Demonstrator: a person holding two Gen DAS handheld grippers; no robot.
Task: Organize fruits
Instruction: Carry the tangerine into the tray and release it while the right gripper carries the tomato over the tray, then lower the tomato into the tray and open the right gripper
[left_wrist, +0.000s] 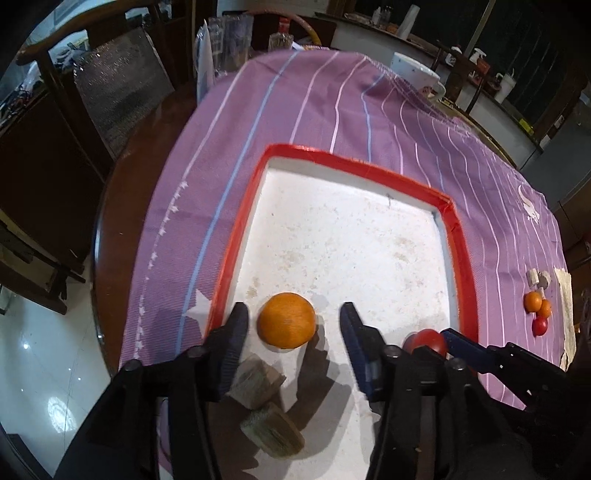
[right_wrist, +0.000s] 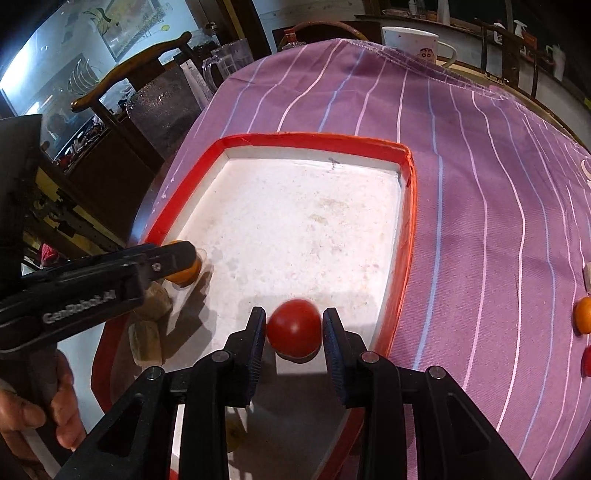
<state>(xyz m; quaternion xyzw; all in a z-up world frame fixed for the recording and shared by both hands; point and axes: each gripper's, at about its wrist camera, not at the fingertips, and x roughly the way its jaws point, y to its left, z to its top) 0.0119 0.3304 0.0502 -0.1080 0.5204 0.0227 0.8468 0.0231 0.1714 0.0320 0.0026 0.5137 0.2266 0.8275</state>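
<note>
While both tongs stand apart, a round dimpled orange (left_wrist: 286, 320) sits between the left gripper (left_wrist: 291, 317) pads, untouched; a glossy red tomato (right_wrist: 294, 328) sits between the right gripper (right_wrist: 294, 325) pads.

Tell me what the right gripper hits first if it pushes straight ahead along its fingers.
The right gripper would likely meet the red tomato between its open fingers, then the white tray floor beneath; depth is uncertain.

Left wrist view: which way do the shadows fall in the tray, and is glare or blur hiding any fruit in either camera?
Left wrist view: shadows fall rightward from the orange across the tray; glare only on the floor tiles; fisheye bends the tablecloth stripes. Right wrist view: the tomato is sharp, its shadow beneath; the tray floor looks slightly washed out.
</note>
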